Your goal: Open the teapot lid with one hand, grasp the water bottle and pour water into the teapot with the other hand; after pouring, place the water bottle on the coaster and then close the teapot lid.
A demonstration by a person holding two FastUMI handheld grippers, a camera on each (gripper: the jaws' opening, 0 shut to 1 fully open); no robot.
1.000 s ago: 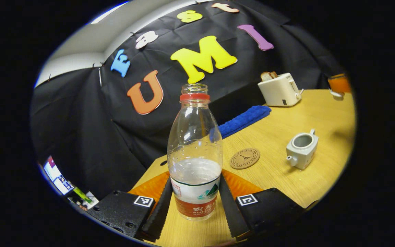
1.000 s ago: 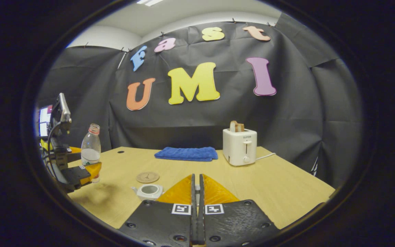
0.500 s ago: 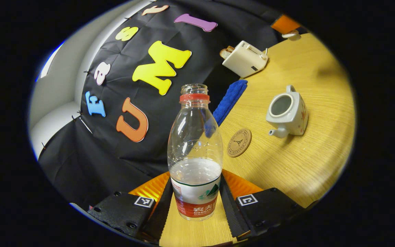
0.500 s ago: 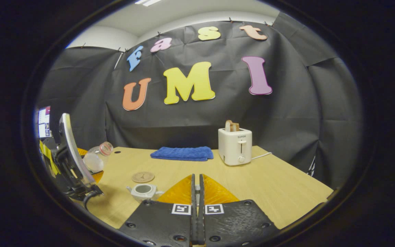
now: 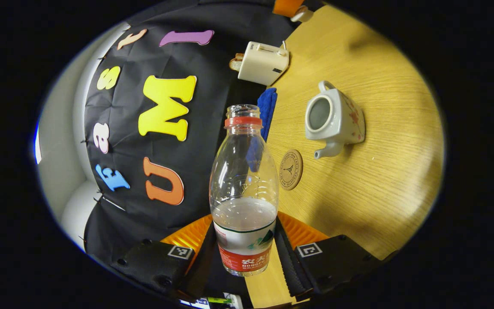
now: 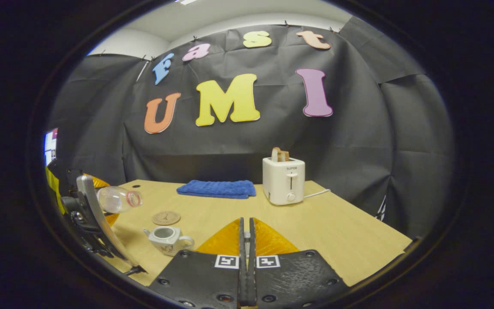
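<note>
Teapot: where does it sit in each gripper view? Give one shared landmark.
Left gripper view: teapot upper right, lid off, beside the coaster.
Right gripper view: teapot lower left, near side of the coaster.
Shared landmark: white toaster.

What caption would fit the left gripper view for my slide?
Left gripper tips the uncapped water bottle toward the open teapot.

toaster; blue towel; table

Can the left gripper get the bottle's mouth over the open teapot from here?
Probably yes: the left gripper holds the water bottle tipped toward the lidless teapot, and bare table lies between them.
</note>
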